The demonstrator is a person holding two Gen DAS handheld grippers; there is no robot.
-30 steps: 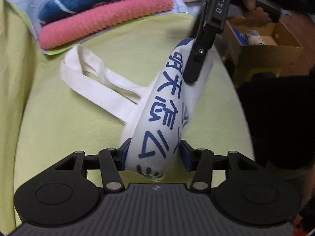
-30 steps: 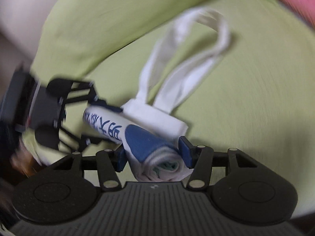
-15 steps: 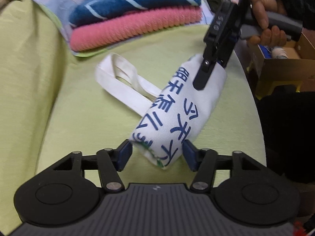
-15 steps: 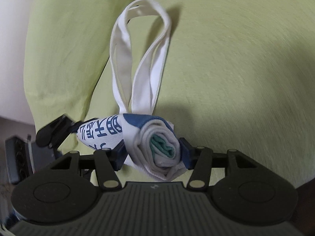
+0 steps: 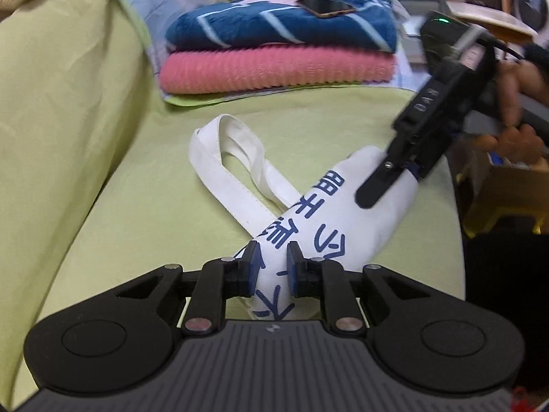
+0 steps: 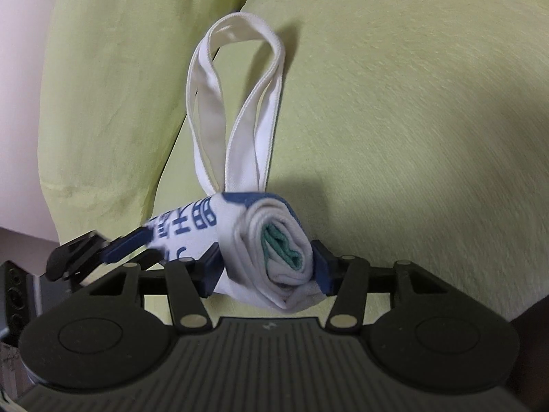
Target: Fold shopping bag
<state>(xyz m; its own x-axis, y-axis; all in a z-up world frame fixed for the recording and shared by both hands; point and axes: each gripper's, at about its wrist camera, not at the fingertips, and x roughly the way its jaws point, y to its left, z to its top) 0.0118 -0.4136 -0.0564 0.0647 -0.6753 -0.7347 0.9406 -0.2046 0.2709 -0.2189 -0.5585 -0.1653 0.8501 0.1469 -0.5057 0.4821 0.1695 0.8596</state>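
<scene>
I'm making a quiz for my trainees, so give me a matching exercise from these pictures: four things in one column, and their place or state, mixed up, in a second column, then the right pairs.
Column one:
1. rolled bag
2. bag handles
3. phone
4. pink towel

Column two:
A. on top of the blue towel
B. gripped at one end by the left gripper and at the other by the right gripper
C. underneath the blue towel
D. lying loose in a loop on the green cover

Pairs: 1-B, 2-D, 3-A, 4-C
</scene>
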